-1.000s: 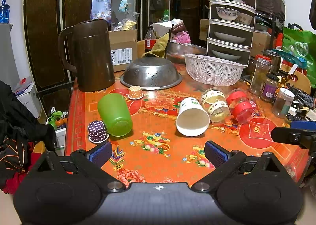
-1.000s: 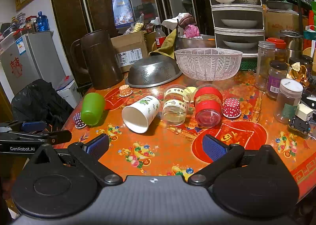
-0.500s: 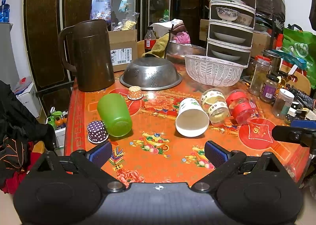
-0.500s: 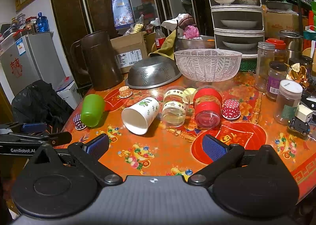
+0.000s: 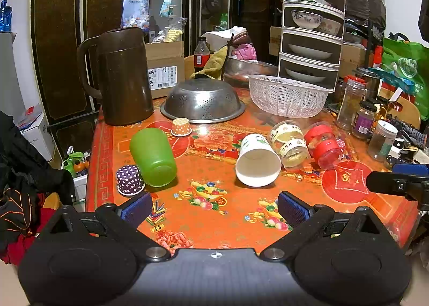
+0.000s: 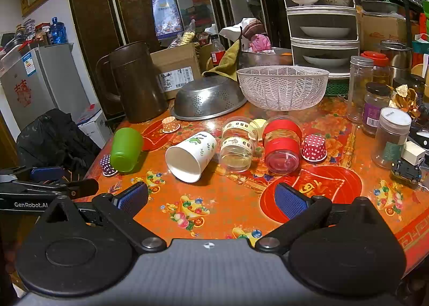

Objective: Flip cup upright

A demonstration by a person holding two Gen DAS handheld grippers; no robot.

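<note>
The purple dotted cupcake liner (image 6: 107,165) is half hidden behind the green cup (image 6: 126,149) in the right wrist view. The red dotted liner (image 5: 340,142) shows only as a sliver behind the red-banded jar (image 5: 324,145) in the left wrist view. The right tool (image 5: 399,182) is cut off by the frame's right edge there; the left tool (image 6: 45,185) is cut by the left edge. Jar label print (image 6: 371,115) is too small to read. The worktop (image 6: 228,198) has its near edge hidden behind the tool body.

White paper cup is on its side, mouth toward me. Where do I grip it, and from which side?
Judging by its pose, take the white paper cup across its side wall near the middle, coming from above with the fingers straddling it. It lies mouth toward the camera, base against the clear jar, so the right side is crowded. The right gripper is open.
</note>
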